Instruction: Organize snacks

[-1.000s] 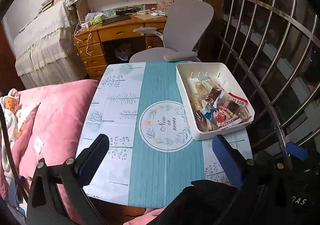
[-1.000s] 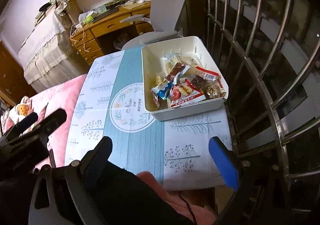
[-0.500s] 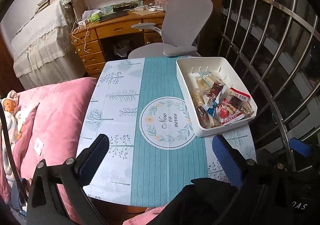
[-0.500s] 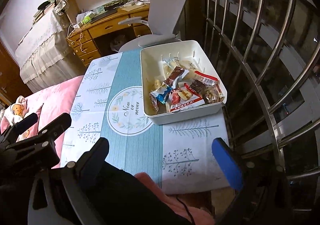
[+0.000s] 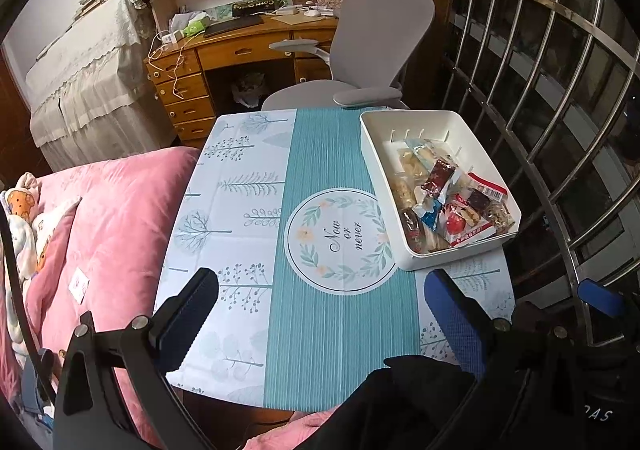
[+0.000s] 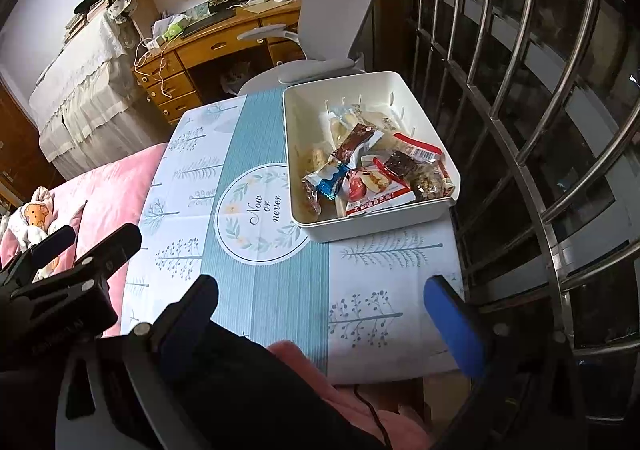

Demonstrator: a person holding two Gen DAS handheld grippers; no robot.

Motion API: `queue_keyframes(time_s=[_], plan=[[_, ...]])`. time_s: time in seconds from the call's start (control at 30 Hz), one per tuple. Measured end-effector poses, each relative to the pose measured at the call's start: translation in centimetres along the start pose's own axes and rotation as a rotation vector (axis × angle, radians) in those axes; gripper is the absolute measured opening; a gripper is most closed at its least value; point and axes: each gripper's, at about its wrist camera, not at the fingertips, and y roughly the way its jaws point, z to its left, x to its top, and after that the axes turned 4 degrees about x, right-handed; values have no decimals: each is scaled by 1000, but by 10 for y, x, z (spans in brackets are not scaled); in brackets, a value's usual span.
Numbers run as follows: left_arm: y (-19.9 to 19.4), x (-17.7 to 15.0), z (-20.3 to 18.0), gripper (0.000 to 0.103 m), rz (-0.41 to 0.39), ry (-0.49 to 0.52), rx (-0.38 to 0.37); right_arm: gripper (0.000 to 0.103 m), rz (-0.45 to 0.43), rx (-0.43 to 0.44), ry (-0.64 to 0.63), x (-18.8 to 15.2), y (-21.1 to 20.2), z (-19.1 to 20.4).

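Left wrist view: the left tongs (image 5: 320,314) hang released, jaws spread wide and holding nothing, over the near part of the desk (image 5: 224,234). The white bin (image 5: 460,121) sits ahead and to the right on the far right part of the desk, well apart from the fingertips. The snacks (image 5: 444,201) lie heaped in its near half; its far half shows bare floor. Among them are a dark red packet (image 5: 438,176) and a red and white packet (image 5: 466,223) close to the near wall.

In the right wrist view the right tongs (image 6: 320,310) are likewise released and empty, low over the near edge of the desk, with the white bin (image 6: 424,117) ahead and slightly right, apart from both fingers. A blue packet (image 6: 330,179) lies among the snacks (image 6: 372,169) there.

A round "Now or never" print (image 5: 340,236) marks the cloth between tongs and bin. A grey chair (image 5: 376,49) stands beyond the desk, a pink quilt (image 5: 100,234) lies to the left, and metal bars (image 6: 540,109) run just beside the bin on the right.
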Motion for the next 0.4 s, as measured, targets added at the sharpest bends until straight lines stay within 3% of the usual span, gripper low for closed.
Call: queue_keyframes(time_s=[0.4], plan=[[1, -1, 0, 102, 9, -4, 14, 103, 22, 6, -6, 1, 5, -2]])
